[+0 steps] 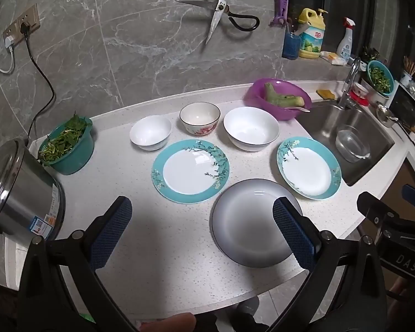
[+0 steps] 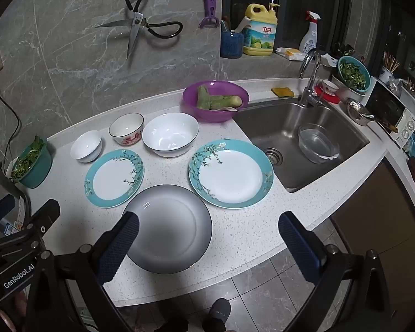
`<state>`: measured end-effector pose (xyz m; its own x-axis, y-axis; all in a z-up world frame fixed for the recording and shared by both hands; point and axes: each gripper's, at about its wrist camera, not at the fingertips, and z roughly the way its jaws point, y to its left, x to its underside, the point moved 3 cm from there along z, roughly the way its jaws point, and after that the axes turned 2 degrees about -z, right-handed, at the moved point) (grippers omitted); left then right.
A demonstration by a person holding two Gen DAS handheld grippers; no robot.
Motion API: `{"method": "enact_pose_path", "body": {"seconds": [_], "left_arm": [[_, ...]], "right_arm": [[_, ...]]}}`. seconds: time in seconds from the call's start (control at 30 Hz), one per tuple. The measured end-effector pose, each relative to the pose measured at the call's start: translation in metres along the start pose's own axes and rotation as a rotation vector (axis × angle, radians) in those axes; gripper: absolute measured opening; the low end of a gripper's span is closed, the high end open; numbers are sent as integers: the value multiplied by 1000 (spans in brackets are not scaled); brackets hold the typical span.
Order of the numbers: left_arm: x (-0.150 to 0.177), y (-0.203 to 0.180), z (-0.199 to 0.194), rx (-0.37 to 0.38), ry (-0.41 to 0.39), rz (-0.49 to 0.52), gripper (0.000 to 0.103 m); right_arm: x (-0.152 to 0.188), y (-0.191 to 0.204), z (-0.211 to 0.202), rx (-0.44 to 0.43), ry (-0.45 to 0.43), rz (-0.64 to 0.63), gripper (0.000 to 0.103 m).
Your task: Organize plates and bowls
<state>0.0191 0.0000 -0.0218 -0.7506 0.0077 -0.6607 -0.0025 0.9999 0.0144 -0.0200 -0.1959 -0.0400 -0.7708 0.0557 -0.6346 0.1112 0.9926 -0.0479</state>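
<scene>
On the white counter lie two teal-rimmed floral plates, one left (image 1: 190, 171) (image 2: 114, 178) and one right (image 1: 308, 167) (image 2: 230, 173), with a grey plate (image 1: 251, 221) (image 2: 168, 228) nearest the front edge. Behind them stand a small white bowl (image 1: 150, 132) (image 2: 86, 146), a flower-patterned bowl (image 1: 199, 117) (image 2: 126, 128) and a large white bowl (image 1: 251, 131) (image 2: 170, 133). My left gripper (image 1: 202, 210) hovers open above the counter left of the grey plate. My right gripper (image 2: 209, 225) hangs open over the grey plate's right side. Neither holds anything.
A teal basket of greens (image 1: 66, 145) and a steel cooker (image 1: 19, 193) stand at the left. A purple bowl with vegetables (image 1: 278, 98) sits by the sink (image 2: 304, 144), which holds a clear bowl (image 2: 318, 144). Scissors (image 1: 221, 13) hang on the wall.
</scene>
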Motion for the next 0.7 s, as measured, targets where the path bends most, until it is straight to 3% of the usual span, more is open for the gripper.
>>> {"method": "enact_pose_path", "body": {"seconds": [0.7], "left_arm": [[2,1,1,3,11,-11,103]], "right_arm": [[-1,2,1,4,5,-3,103]]}}
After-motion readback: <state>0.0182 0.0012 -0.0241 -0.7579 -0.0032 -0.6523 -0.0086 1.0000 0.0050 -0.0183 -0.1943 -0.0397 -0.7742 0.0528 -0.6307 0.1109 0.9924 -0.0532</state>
